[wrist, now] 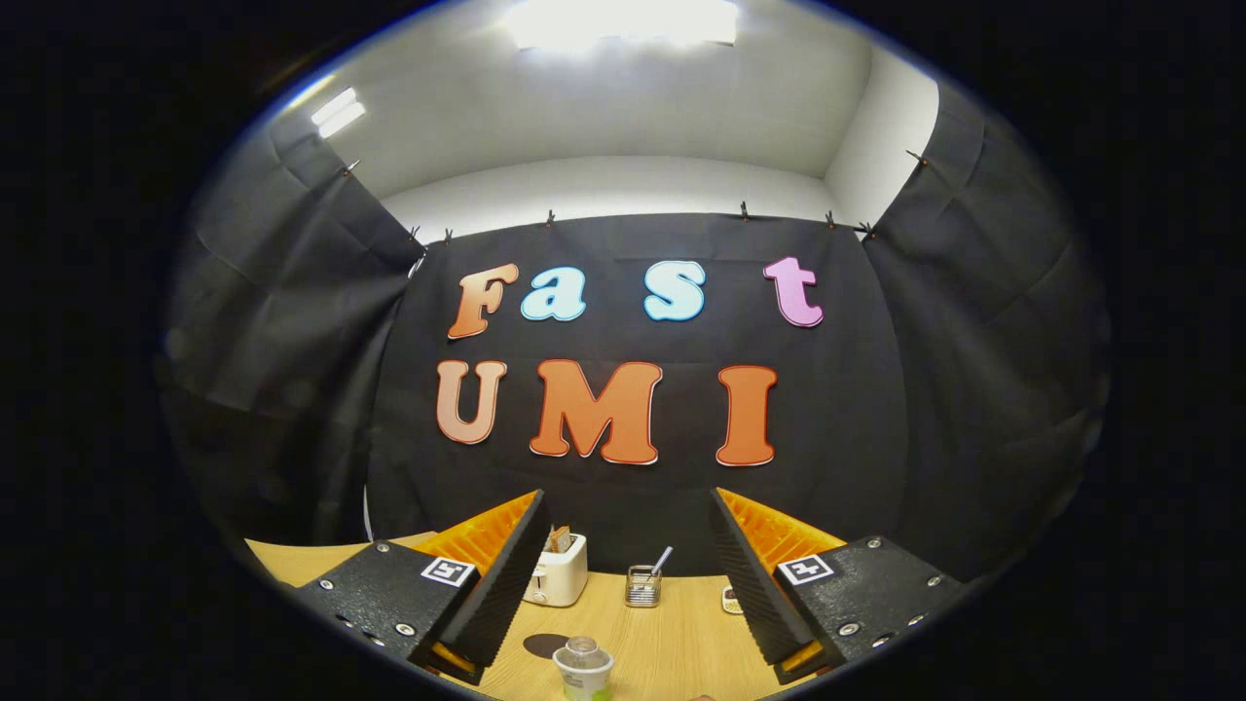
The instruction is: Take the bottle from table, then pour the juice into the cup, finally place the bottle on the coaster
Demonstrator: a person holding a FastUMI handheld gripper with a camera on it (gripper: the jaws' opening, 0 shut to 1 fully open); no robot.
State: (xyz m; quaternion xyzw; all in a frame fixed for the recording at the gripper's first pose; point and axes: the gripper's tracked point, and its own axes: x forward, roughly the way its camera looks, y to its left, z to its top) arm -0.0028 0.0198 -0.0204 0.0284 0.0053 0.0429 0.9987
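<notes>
In the gripper view, we see our claw (623, 584) wide open and holding nothing. The bottle (583, 669) stands upright on the counter (672, 633), below and between the fingers, slightly left; the coaster (545, 645) lies just beside it.

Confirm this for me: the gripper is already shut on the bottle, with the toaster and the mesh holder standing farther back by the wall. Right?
Not quite. The gripper is open, its fingers spread wide and pressing on nothing; the bottle stands free on the table between them, as the gripper view shows. The rest holds: the toaster and the mesh holder stand farther back by the wall.
</notes>
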